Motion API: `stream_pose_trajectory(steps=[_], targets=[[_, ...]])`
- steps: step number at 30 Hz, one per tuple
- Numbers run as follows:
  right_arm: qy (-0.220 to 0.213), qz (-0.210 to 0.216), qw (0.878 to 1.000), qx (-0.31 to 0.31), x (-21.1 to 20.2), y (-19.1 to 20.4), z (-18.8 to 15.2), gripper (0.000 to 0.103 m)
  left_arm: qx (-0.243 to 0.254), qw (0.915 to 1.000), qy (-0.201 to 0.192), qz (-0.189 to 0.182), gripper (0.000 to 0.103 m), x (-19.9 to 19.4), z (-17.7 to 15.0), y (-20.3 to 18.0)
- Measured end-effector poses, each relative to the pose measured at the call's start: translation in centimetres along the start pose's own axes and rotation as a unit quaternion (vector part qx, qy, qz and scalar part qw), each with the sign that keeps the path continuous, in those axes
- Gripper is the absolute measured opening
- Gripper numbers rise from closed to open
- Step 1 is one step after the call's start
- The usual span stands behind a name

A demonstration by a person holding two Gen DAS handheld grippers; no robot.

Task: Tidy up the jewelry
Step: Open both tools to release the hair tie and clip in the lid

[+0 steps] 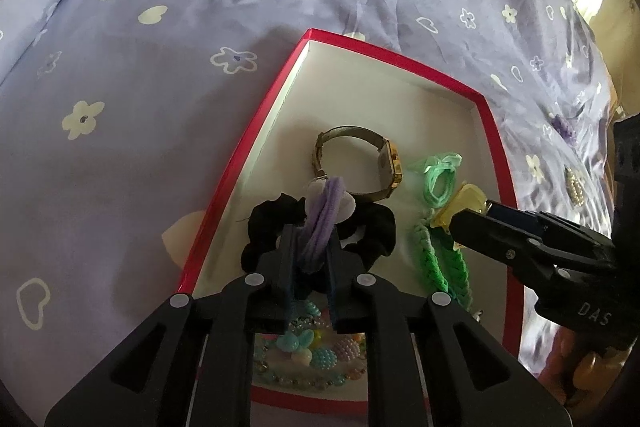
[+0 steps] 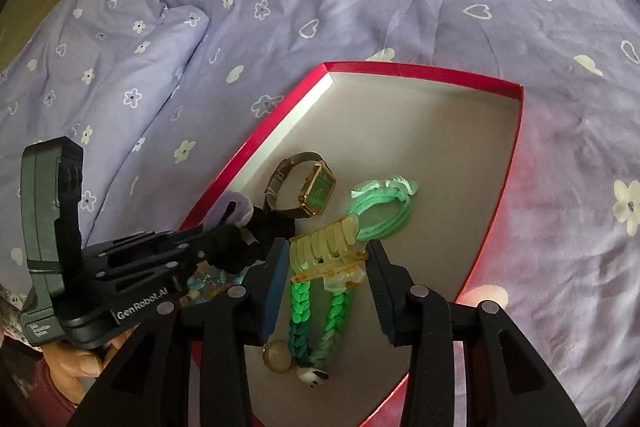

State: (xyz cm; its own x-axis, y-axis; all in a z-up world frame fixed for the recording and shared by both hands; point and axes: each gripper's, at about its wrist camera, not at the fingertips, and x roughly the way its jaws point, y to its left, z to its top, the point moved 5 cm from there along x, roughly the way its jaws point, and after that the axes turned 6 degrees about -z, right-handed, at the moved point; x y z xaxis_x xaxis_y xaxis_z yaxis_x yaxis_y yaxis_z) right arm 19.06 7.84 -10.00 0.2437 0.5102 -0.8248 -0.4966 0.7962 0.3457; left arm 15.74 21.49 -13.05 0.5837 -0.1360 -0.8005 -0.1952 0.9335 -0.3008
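Note:
A red-rimmed box (image 1: 436, 65) (image 2: 424, 71) lies on the bed. In it are a gold watch (image 1: 362, 163) (image 2: 308, 187), a black scrunchie (image 1: 374, 227), a mint hair tie (image 1: 438, 173) (image 2: 384, 213), a green braided bracelet (image 1: 450, 263) (image 2: 320, 315) and beaded pieces (image 1: 316, 351). My left gripper (image 1: 314, 251) is shut on a purple hair tie (image 1: 324, 217) above the scrunchie. My right gripper (image 2: 328, 263) is open, with a yellow claw clip (image 2: 326, 247) lying between its fingers on the bracelet; I cannot tell whether the pads touch it.
The purple flowered bedsheet (image 1: 160, 127) (image 2: 560, 147) surrounds the box. A pillow (image 2: 100, 67) lies at the left. A purple hair tie (image 1: 564, 127) and a pearl clip (image 1: 576, 183) lie on the sheet right of the box.

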Motion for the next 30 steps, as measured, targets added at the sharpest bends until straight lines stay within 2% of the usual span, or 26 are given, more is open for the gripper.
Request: stream_pose_trajectory(steps=[8,15,23,27,30], targets=[[-0.002,-0.001,1.0,0.007,1.1,0.0,0.4,0.04,0.003,1.0,0.001,0.002,0.012,0.1,-0.1,0.0],[-0.001,0.005,1.0,0.015,1.2,-0.3,0.3,0.042,0.001,1.0,0.004,0.007,0.026,0.1,-0.2,0.2],[-0.002,0.005,1.0,0.015,1.3,-0.3,0.3,0.042,-0.002,0.9999,0.004,0.01,0.028,-0.1,-0.3,0.1],[-0.002,0.007,1.0,0.018,1.1,-0.3,0.4,0.042,0.0,0.9999,-0.001,0.012,0.041,-0.5,-0.2,-0.1],[-0.005,0.01,1.0,0.021,0.6,-0.5,0.3,0.043,0.003,0.9999,-0.003,0.014,0.043,-0.8,-0.1,-0.2]])
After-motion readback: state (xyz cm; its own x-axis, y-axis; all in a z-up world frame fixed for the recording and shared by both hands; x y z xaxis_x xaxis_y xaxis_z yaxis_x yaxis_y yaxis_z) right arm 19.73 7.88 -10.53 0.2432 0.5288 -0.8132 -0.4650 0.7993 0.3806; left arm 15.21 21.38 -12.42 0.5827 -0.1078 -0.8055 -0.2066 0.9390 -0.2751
